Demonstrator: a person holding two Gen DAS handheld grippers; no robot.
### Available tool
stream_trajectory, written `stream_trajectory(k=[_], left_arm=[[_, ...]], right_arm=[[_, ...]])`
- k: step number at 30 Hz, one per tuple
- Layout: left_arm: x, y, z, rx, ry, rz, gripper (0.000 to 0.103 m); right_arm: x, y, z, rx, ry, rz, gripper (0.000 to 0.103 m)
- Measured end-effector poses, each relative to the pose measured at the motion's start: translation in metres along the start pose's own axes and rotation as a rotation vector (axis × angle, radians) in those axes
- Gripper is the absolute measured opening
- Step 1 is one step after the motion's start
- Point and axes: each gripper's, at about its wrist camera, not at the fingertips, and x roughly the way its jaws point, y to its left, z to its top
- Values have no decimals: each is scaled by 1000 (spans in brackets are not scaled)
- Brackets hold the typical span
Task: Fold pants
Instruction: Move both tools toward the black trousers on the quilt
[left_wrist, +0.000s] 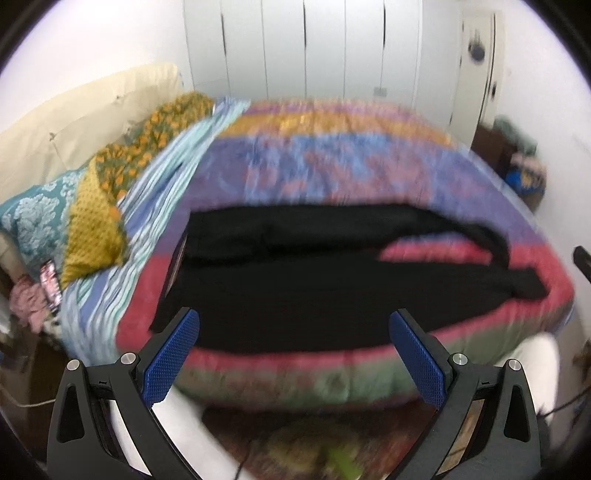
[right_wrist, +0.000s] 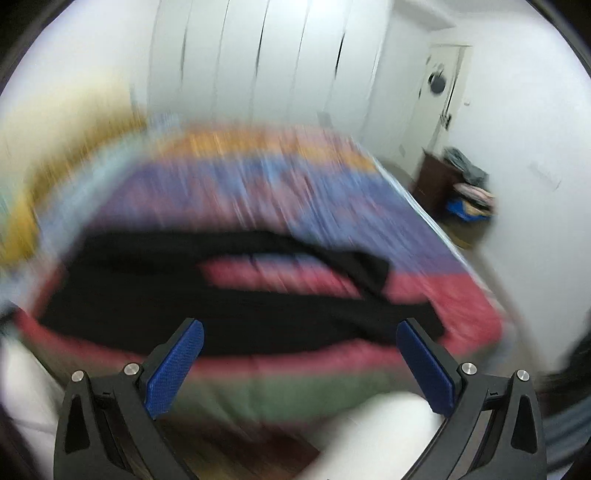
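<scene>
Black pants (left_wrist: 295, 280) lie spread flat on a colourful striped bedspread (left_wrist: 332, 166), waist to the left, two legs running right with a gap of bedspread between them. They also show in the blurred right wrist view (right_wrist: 221, 306). My left gripper (left_wrist: 293, 332) is open and empty, above the bed's near edge in front of the pants. My right gripper (right_wrist: 299, 341) is open and empty, in front of the near leg. Both views are motion-blurred.
Pillows (left_wrist: 92, 206) and a cream headboard (left_wrist: 74, 122) lie at the bed's left. White wardrobe doors (left_wrist: 303, 48) stand behind the bed. A dark cabinet with piled clothes (right_wrist: 458, 184) stands at the right wall. White trouser legs (right_wrist: 380, 435) show below.
</scene>
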Motion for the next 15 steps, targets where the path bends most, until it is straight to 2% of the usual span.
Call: stream_trajectory(k=[1,2,3,4,6,7,8,11,13,15], left_arm=[[1,0,4,-16,-30,-11,103],[4,-2,8,-31,-45,-7,103],[13,-5,9,-41,-42,7,103],[20,-8,10,-41,-30,16,103],[38,-16,8,-21,31,26,103],[45,-19,5,-4,60,31,103],[49,-23,2,12,76,41,103],[57,-32,-1,63,63,74,103],[70,-39,4,79,62,80,103],[86,-45,13,70,89,73,103]], right_arm=[[-7,-8,2,33,-94,72,103],[-5,-15,2,49,-151,164,103],[8,-21,-1,62,-155,236,103],[36,-25,-7,82,-55,281,103],[87,-31,-25,103,227,257,103],[116,-38,-41,122,358,215,102],[133,-51,-56,162,398,174,102],[154,-92,-66,245,343,121,102],[175,-119,-56,214,305,23,102],[204,-137,-48,150,322,3,102]])
